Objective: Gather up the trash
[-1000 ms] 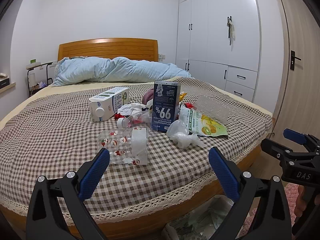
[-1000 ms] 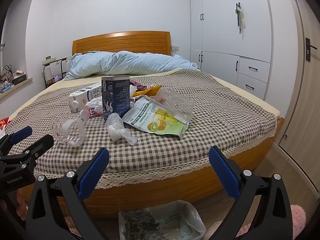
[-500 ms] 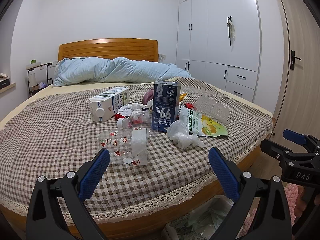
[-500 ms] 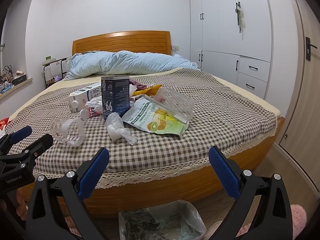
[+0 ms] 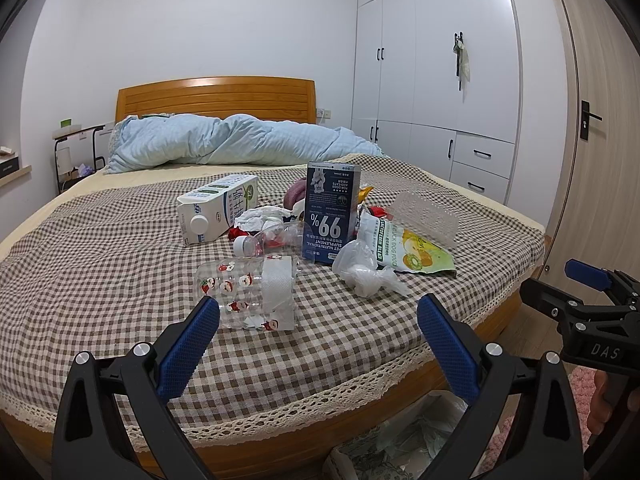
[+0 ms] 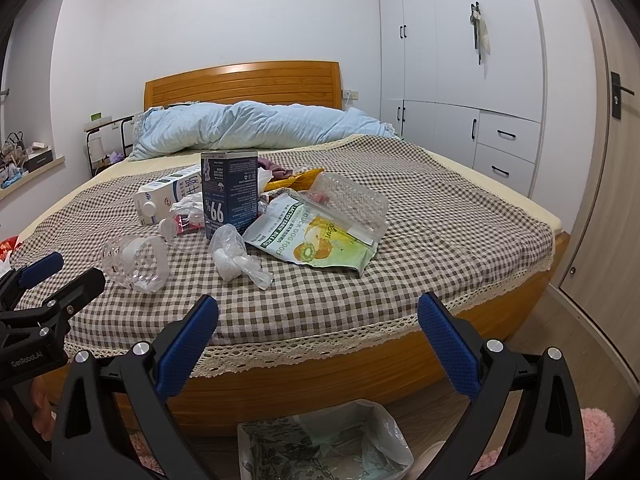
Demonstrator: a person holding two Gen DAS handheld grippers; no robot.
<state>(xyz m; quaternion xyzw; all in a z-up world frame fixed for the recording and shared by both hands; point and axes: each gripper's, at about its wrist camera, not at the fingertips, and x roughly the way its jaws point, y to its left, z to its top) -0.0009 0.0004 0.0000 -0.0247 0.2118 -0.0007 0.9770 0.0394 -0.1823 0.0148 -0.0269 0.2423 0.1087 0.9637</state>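
Note:
Trash lies on the checked bedspread: a clear Santa-print cup [image 5: 248,294] [image 6: 136,262], a white milk carton [image 5: 218,208] [image 6: 168,196], a blue box marked 99% [image 5: 332,212] [image 6: 230,194], a crumpled clear bag [image 5: 366,270] [image 6: 236,258], a dog food pouch [image 5: 412,246] [image 6: 316,242] and a clear clamshell [image 5: 426,218] [image 6: 348,200]. My left gripper [image 5: 318,340] is open and empty just short of the cup. My right gripper [image 6: 318,340] is open and empty over the bed's front edge, above a lined trash bin [image 6: 324,444].
A blue duvet [image 5: 240,142] and wooden headboard [image 6: 244,80] lie at the far end. White wardrobes [image 5: 436,80] and a door [image 6: 616,160] stand on the right. A pink rug [image 6: 596,432] lies on the floor. A side table [image 5: 76,152] stands far left.

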